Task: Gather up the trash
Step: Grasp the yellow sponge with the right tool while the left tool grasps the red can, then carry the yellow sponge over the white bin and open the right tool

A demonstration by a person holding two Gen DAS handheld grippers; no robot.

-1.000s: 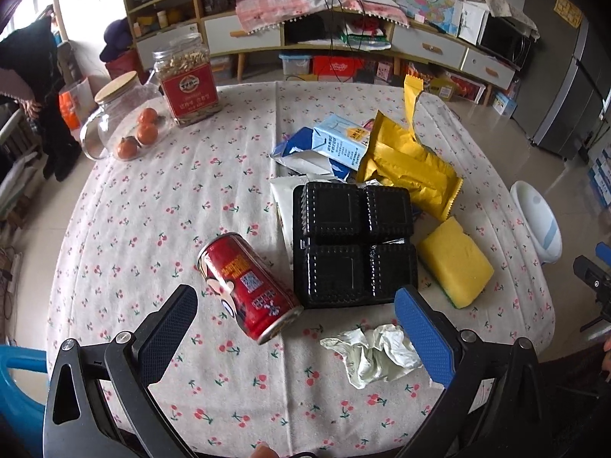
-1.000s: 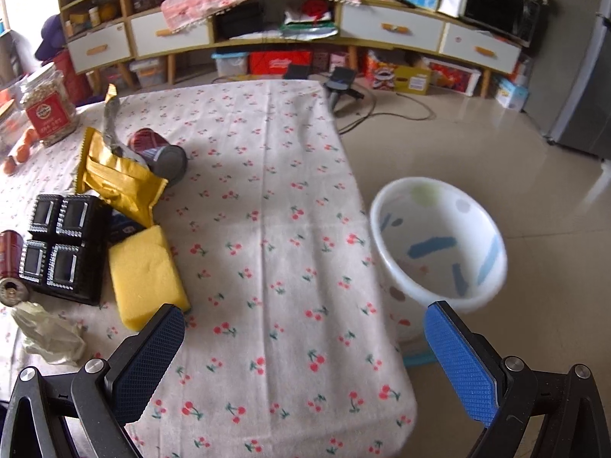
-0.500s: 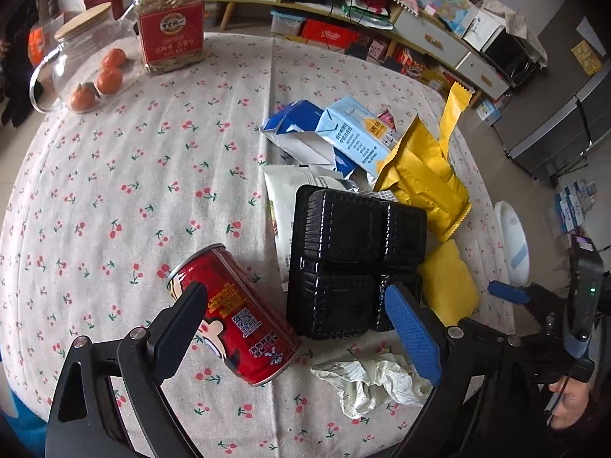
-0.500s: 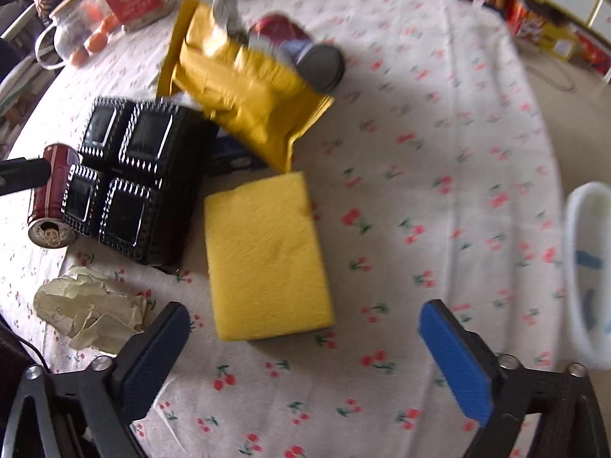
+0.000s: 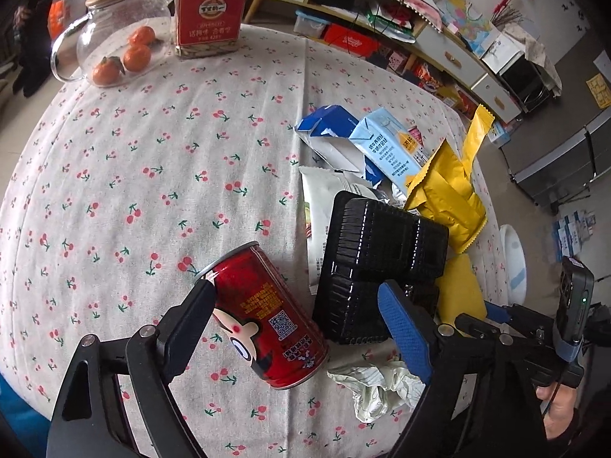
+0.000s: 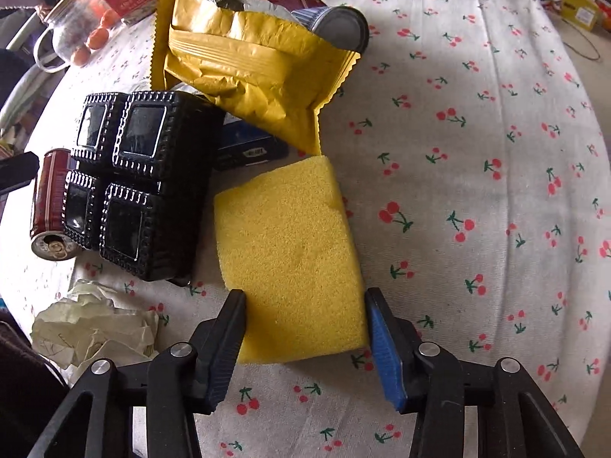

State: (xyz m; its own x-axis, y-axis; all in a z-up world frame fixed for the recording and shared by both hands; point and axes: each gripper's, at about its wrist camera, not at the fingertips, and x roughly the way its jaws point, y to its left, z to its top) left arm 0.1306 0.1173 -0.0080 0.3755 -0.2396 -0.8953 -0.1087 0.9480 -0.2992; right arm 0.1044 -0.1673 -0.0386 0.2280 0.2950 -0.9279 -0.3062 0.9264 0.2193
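Barely begun — the right claw (image 6: 305,328) is closing on the yellow sponge (image 6: 286,244), the left claw (image 5: 301,328) is narrowing, ungripped, around the red can (image 5: 267,316); litter is still covering the worktop (image 5: 152,175).

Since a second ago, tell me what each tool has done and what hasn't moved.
The right tool swung from the floor bin over to the sponge and came down; its jaws have just been closing and now bracket the sponge's near end. The left tool dropped toward the red can, jaws narrowing, one finger at the can's side, the other still clear. Can, sponge, black tray, yellow bag and crumpled paper lie where they were.
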